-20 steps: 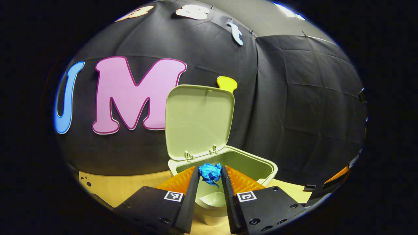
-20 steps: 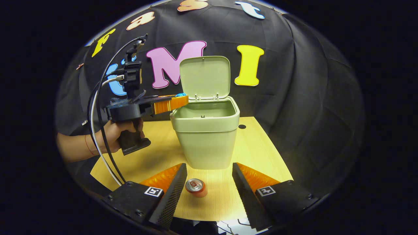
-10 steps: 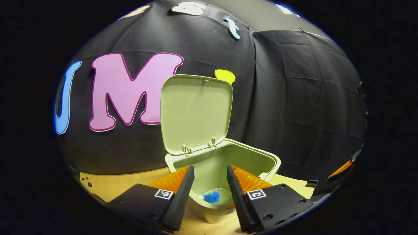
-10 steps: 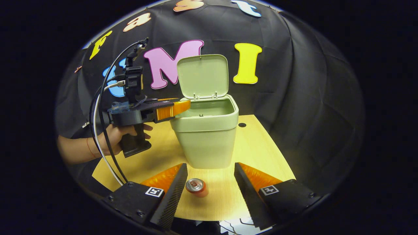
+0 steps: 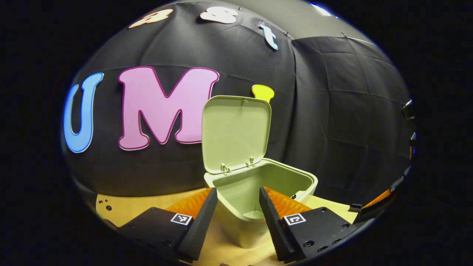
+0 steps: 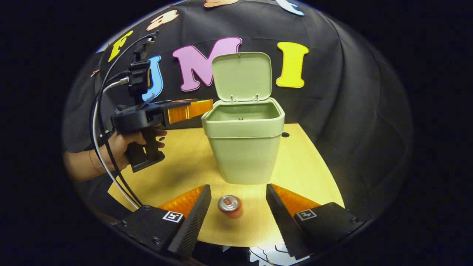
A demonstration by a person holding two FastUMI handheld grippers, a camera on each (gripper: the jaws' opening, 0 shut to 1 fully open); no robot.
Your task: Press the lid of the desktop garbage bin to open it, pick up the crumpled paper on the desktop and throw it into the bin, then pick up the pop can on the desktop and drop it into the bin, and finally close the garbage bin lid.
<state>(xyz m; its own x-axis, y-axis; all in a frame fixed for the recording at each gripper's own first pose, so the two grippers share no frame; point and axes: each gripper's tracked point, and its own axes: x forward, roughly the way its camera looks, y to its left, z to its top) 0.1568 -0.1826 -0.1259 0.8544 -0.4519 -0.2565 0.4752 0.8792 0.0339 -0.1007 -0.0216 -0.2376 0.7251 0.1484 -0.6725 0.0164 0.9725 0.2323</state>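
Observation:
The pale green bin [image 6: 245, 159] stands on the wooden table [image 6: 303, 170] with its lid [image 6: 242, 75] raised upright. In the right gripper view, a pop can [image 6: 229, 206] stands in front of the bin, between the spread fingers of my open right gripper [image 6: 238, 186], untouched. A hand [image 6: 122, 146] holds my left gripper [image 6: 205, 106] level, just left of the bin's rim. In the left gripper view, my left gripper [image 5: 237, 191] is open and holds nothing, with the bin [image 5: 240, 232] and lid [image 5: 236, 133] straight ahead. The bin's wall hides its floor.
Cables [image 6: 99, 147] hang from the left gripper over the table's left side. A small round hole [image 6: 284, 135] sits in the tabletop behind the bin. The black cloth wall closes off the back and right.
My left gripper opened and the blue crumpled paper fell into the bin. The left gripper then drew back from over the opening to beside the rim. The right gripper barely shifted.

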